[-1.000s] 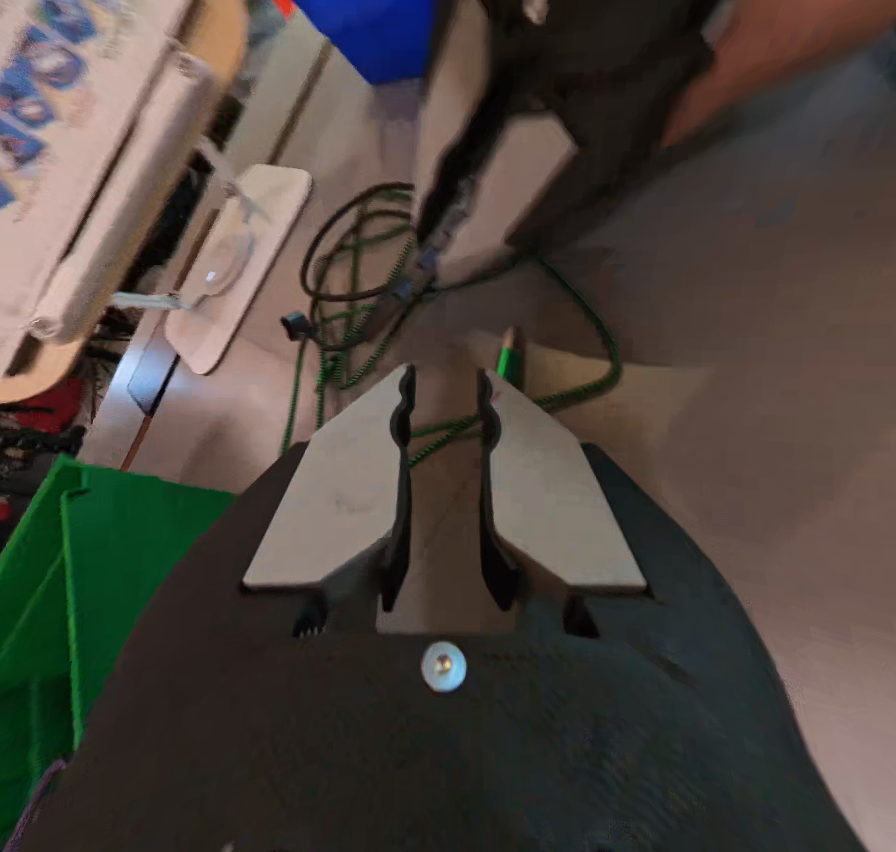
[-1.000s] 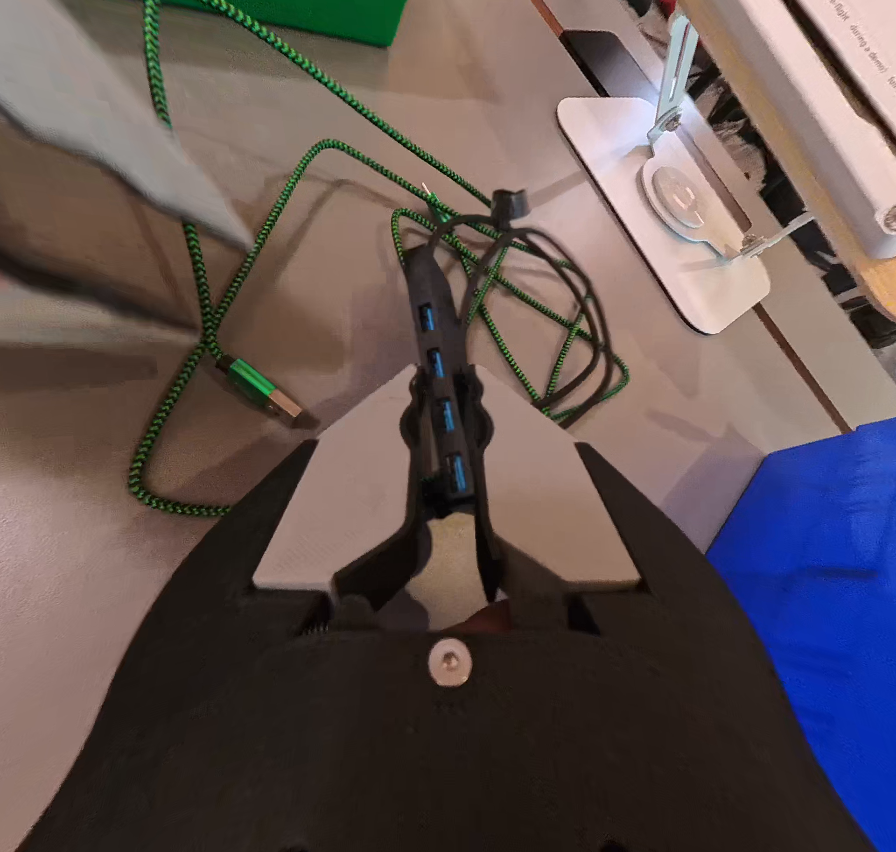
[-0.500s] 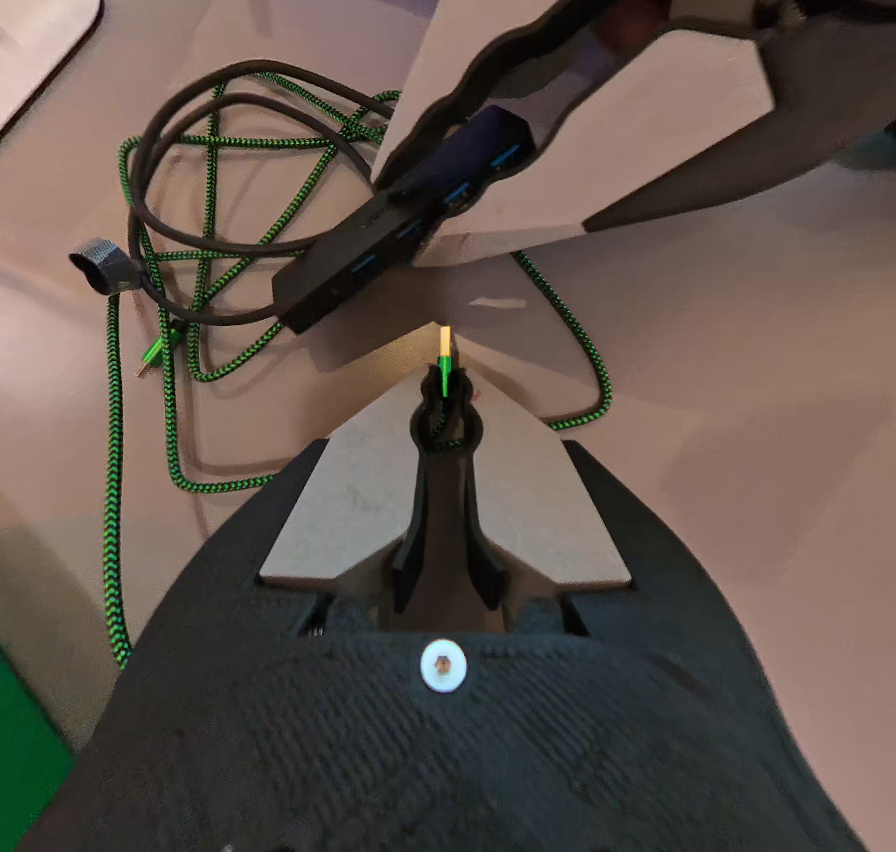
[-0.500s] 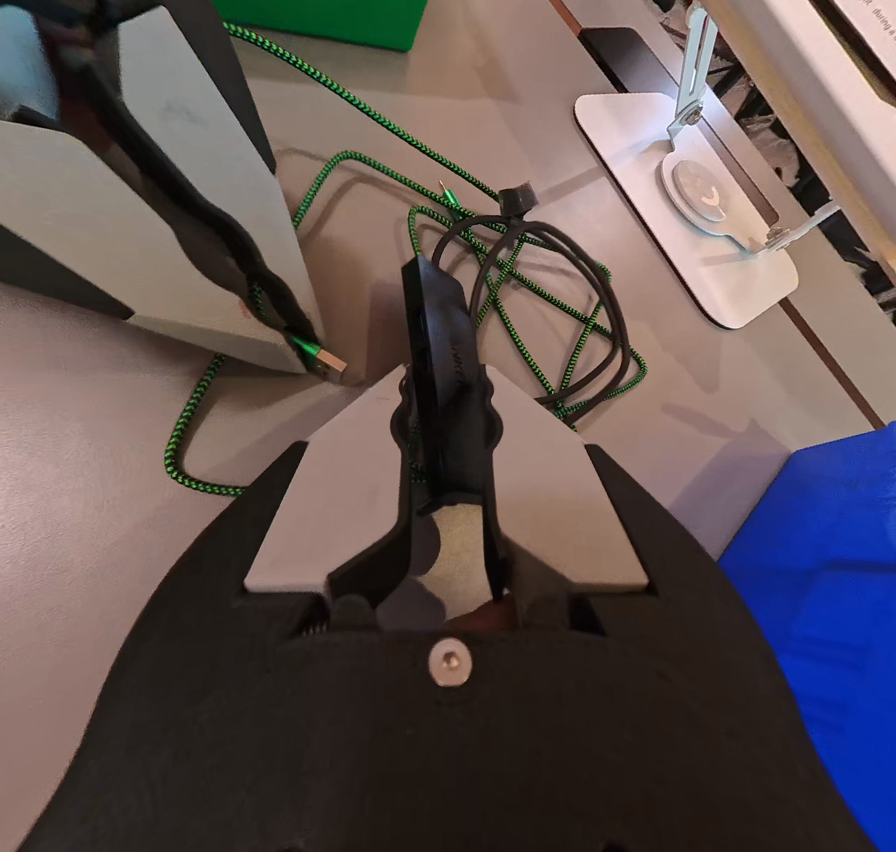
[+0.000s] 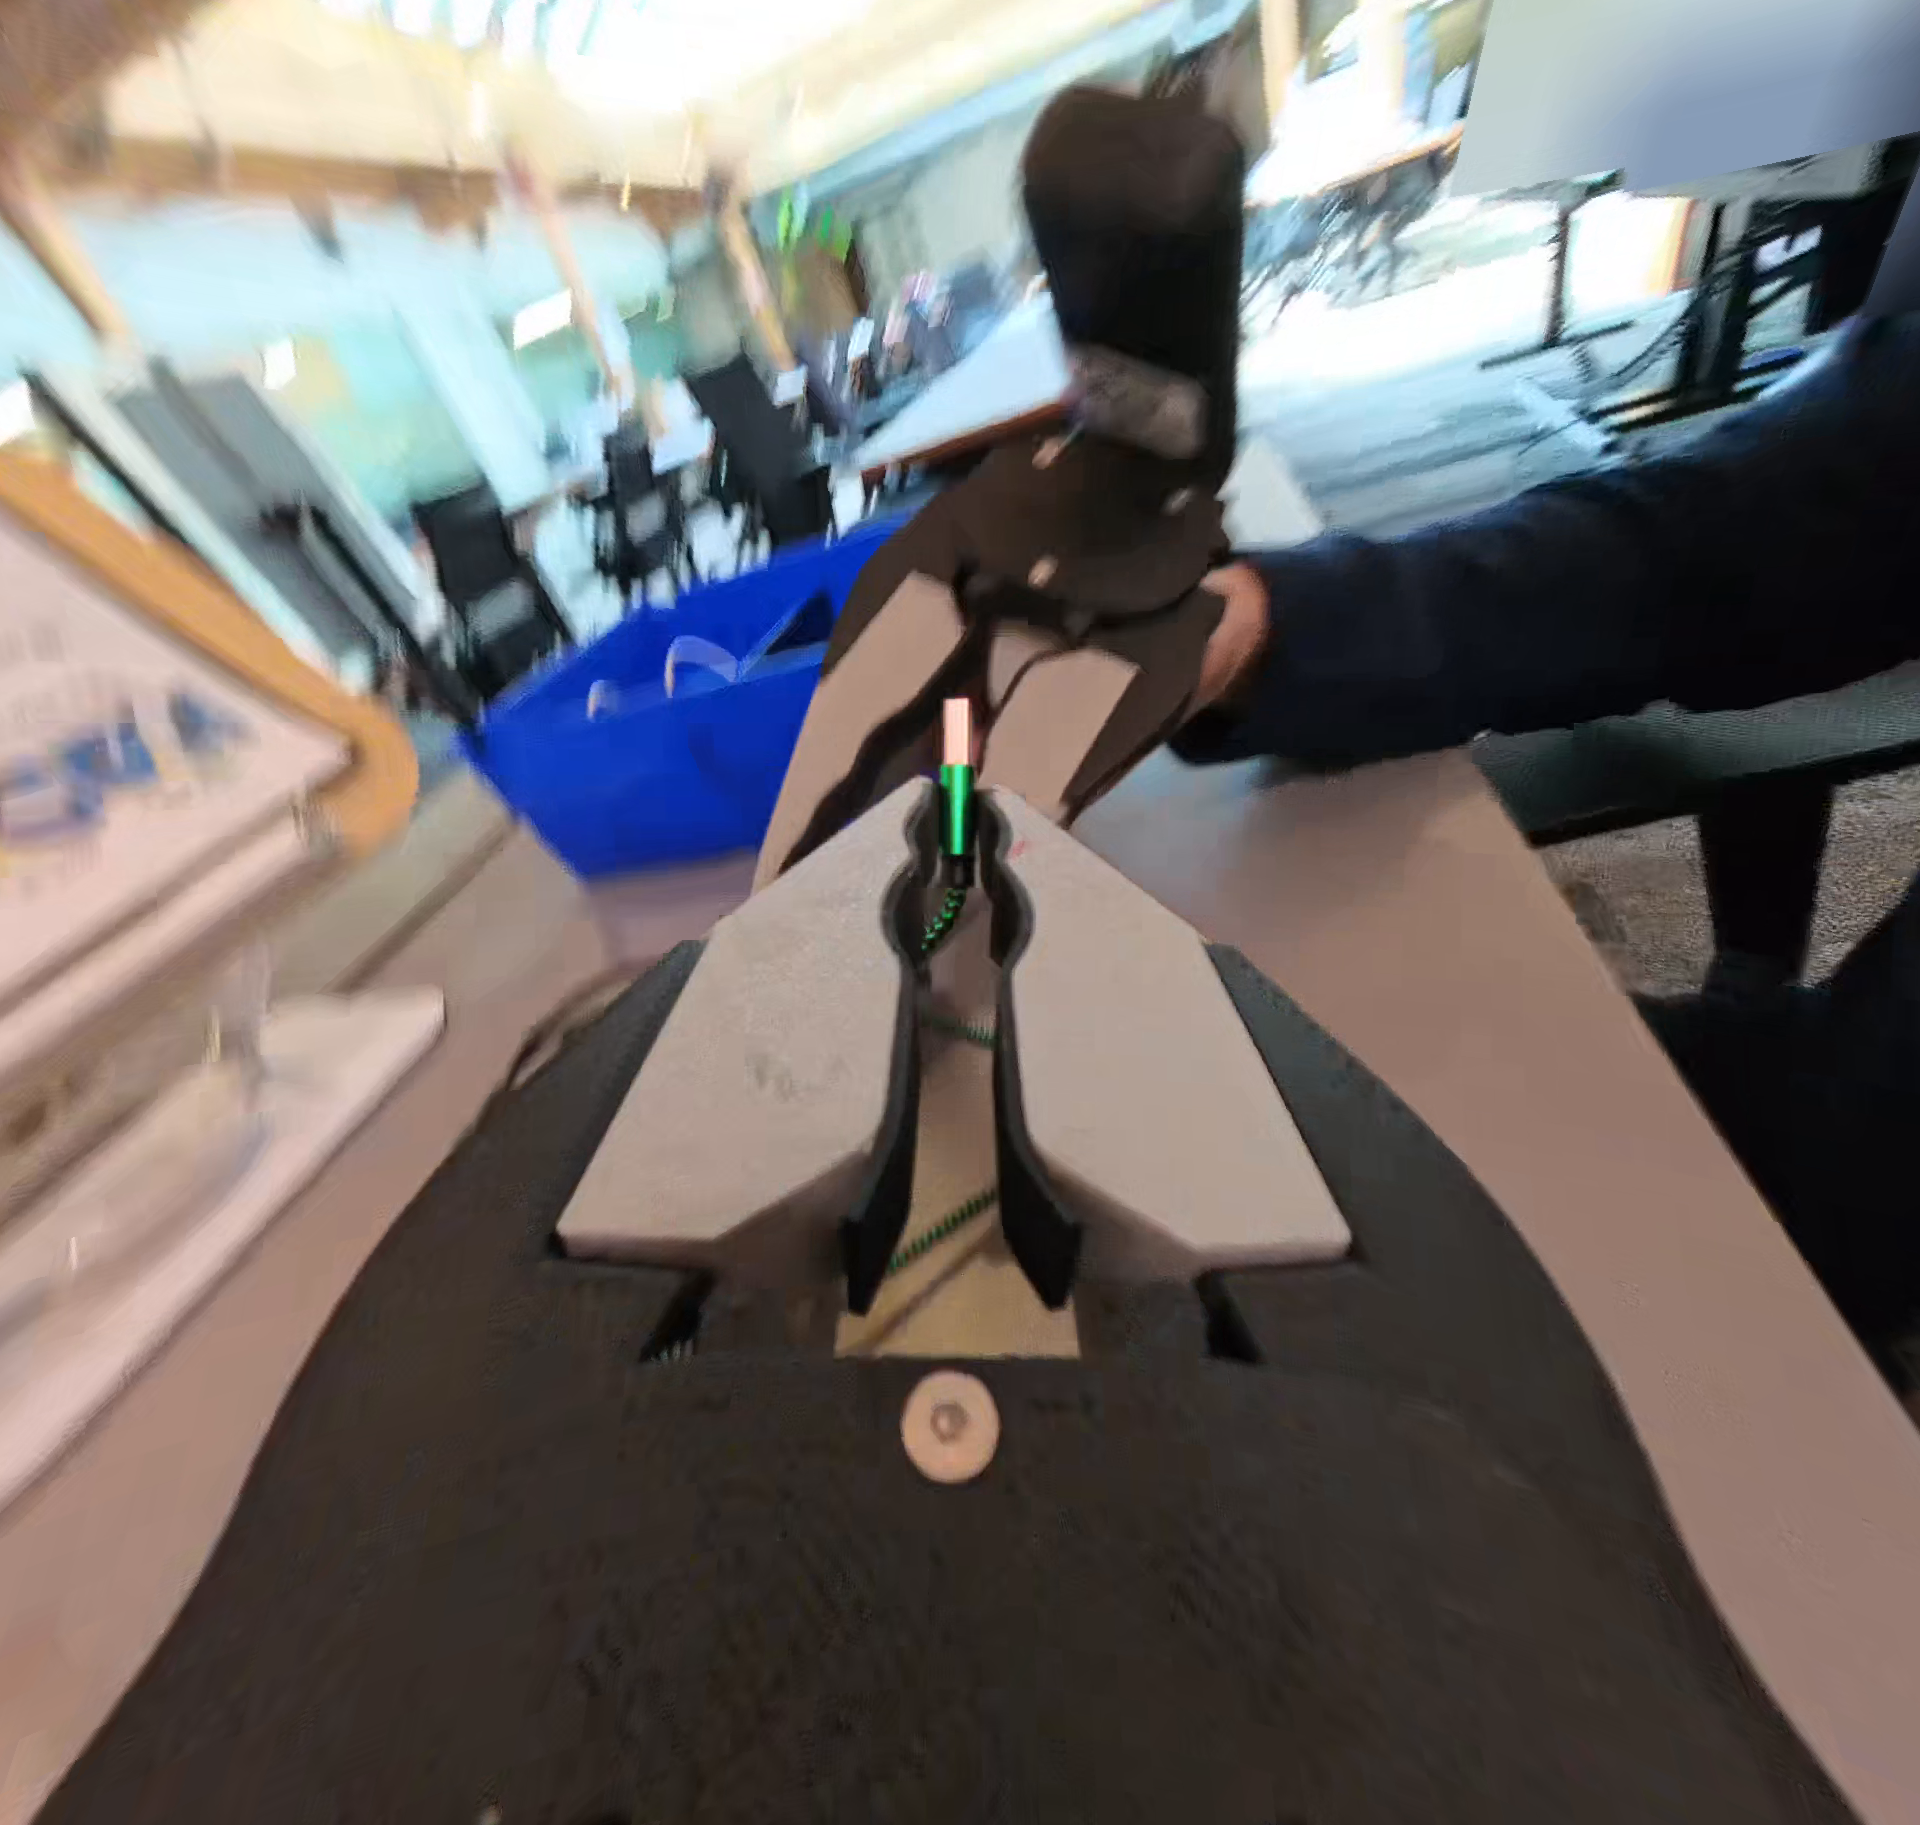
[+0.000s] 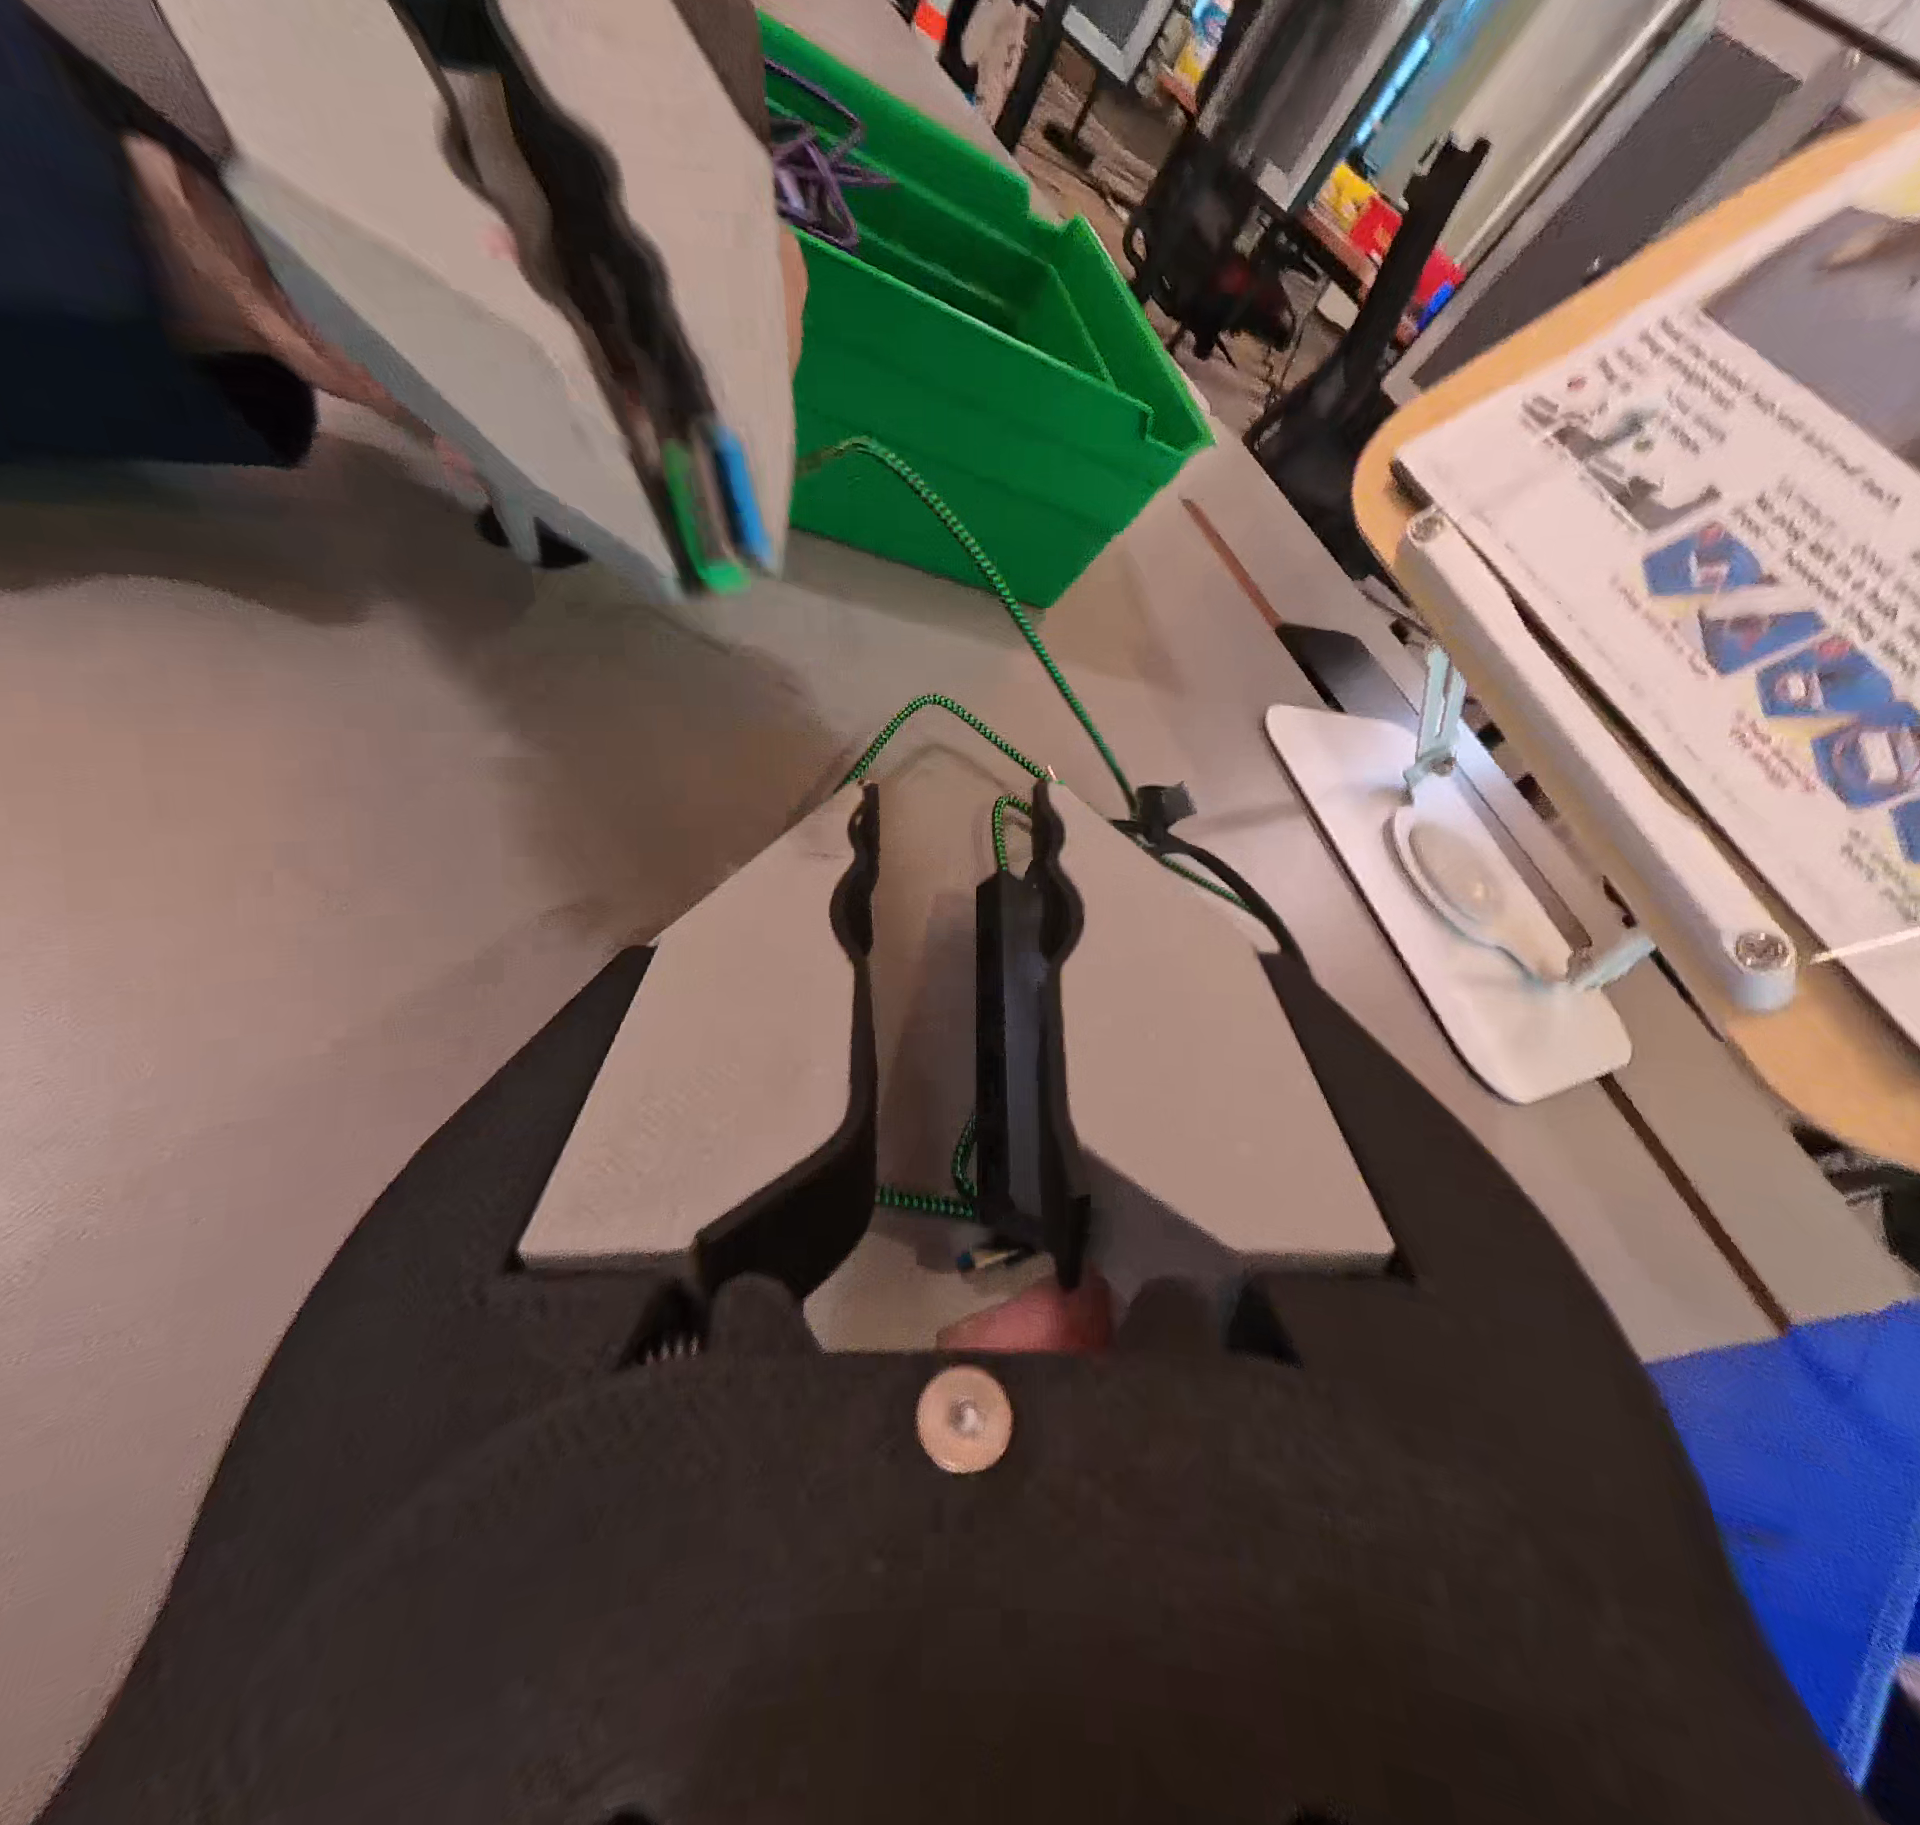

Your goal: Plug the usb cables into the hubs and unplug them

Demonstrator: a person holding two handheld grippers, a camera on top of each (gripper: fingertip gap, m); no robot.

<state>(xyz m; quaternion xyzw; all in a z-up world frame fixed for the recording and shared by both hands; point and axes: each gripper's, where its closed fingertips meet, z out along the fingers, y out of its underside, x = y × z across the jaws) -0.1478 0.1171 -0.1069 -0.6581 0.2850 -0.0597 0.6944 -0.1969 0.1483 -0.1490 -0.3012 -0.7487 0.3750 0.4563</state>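
Note:
My left gripper [image 5: 954,807] is shut on the green USB plug [image 5: 956,799] of a green braided cable [image 6: 1039,653]; the metal tip sticks out past the fingertips. In the right wrist view the left gripper [image 6: 717,539] is raised at upper left, its plug pointing down at the table. My right gripper [image 6: 951,804] is open. The black hub [image 6: 1023,1027] lies along the inner side of its right finger, with a gap to the left finger. The hub's black cable [image 6: 1226,871] runs off to the right. The right gripper's fingers [image 5: 862,695] stand just beyond the plug.
A green bin [image 6: 935,373] stands at the back, a blue bin [image 5: 644,736] on the other side. A white stand base [image 6: 1455,902] and a tilted board with a printed page [image 6: 1714,528] are at the right. A dark-sleeved arm [image 5: 1558,612] holds the right gripper. The grippers' ends are close to 7 centimetres from one another.
My left gripper has lifted and tilted up with the plug. My right gripper has opened off the hub, which now rests against one finger. Both views are raised toward the room.

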